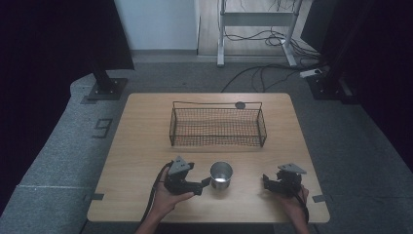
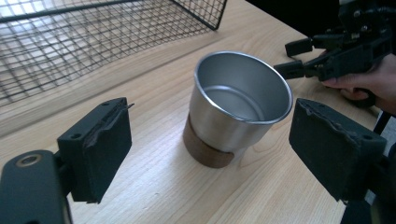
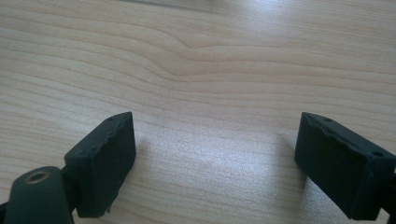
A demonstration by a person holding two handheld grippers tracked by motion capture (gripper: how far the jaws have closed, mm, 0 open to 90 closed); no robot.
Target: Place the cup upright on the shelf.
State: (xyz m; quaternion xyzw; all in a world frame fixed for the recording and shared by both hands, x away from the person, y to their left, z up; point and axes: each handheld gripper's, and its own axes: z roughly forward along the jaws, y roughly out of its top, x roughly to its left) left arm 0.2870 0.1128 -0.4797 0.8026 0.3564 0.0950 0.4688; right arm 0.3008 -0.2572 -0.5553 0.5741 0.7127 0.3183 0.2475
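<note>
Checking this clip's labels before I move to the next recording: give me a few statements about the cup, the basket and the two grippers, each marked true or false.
1. The shiny steel cup with a brown base stands upright on the light wooden table. True.
2. The cup sits inside the black wire mesh basket. False: it stands on the table, nearer the person than the basket.
3. The left gripper is open, a jaw on either side of the cup, neither touching it. True.
4. The right gripper is shut on the cup. False: it is open over bare wood.
5. The cup is full of liquid. False: its bare metal bottom shows.
</note>
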